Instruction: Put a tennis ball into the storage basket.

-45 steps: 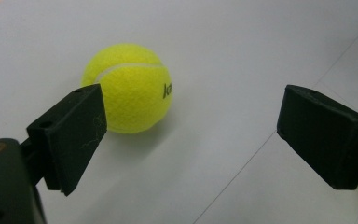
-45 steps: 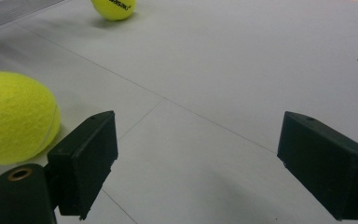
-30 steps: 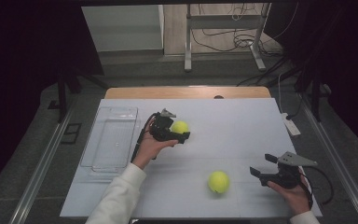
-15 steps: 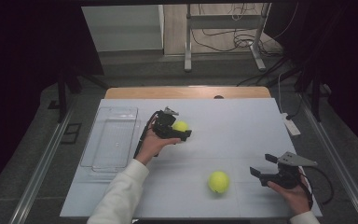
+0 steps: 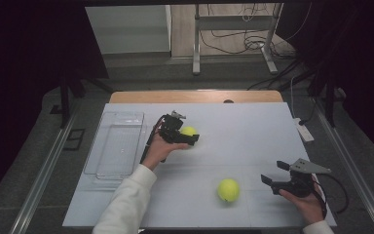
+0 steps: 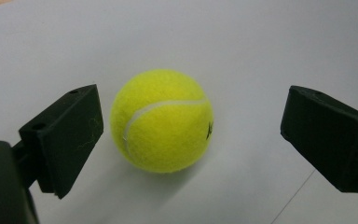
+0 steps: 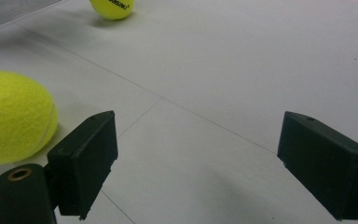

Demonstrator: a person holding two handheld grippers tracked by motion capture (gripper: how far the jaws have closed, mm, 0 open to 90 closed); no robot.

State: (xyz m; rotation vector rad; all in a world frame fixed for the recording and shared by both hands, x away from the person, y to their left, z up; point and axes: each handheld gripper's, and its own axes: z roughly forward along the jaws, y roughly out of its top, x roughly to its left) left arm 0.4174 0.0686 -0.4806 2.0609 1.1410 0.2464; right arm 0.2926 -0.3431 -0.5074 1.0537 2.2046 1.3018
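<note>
A yellow tennis ball (image 5: 190,131) rests on the white table (image 5: 253,131) between the fingers of my left gripper (image 5: 185,128). In the left gripper view that ball (image 6: 162,120) lies near the left finger (image 6: 65,140), with a gap on each side. The jaws have just been opening and stand open around it. A second tennis ball (image 5: 228,189) lies near the front edge. My right gripper (image 5: 273,172) hovers open to the right of it, nothing between its fingers (image 7: 86,158). The near ball (image 7: 14,116) shows at the left in the right gripper view, the far ball (image 7: 112,8) at the top.
A clear plastic tray (image 5: 117,146) lies along the table's left side. A small white device (image 5: 303,130) sits at the right edge. Bare white surface stretches between the two balls and at the back right.
The left gripper's jaws look a little wider around the far ball, which has stayed in place. The right gripper and the near ball have not moved.
</note>
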